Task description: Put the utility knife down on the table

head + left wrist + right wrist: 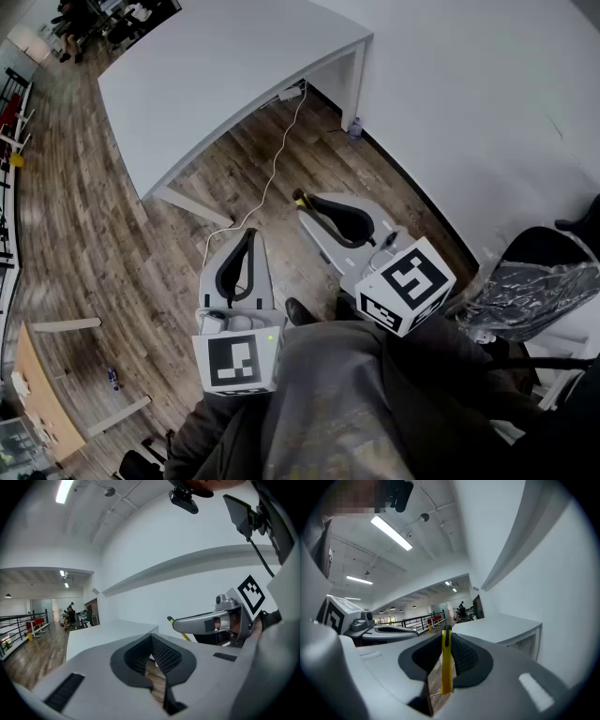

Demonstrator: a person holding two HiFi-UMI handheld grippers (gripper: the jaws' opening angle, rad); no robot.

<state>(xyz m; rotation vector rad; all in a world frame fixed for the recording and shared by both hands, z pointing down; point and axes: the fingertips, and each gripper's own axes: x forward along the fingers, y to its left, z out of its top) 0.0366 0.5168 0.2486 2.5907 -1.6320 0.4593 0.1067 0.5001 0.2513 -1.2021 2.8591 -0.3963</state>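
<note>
Right gripper view: found the right gripper pinched shut on the knife. Saw it as a thin yellow strip, edge-on, standing between the ribbed pads and running from a dark tip just past the jaw tips back toward the camera. Could not tell whether the blade was out. Saw only that narrow edge, so judged the body flat, slim and hard, probably slick against the pads.

Head view: caught just its yellow-and-black end poking out ahead of the right jaws, over bare floor. Placed the table well ahead of both sets of jaws, not under them. Found the left gripper beside the right one, jaws closed together on nothing.

Judged the main risk to be an early release: would drop the knife to the floor, with no table beneath the jaws. Expected that a flat thing pinched on its faces could pivot or slide out on the way over, given any easing of the grip or a quick swing. Thought a high or tilted release over the table could send it bouncing or skidding off the edge. Noted a white cable on the floor ahead of the jaws.
</note>
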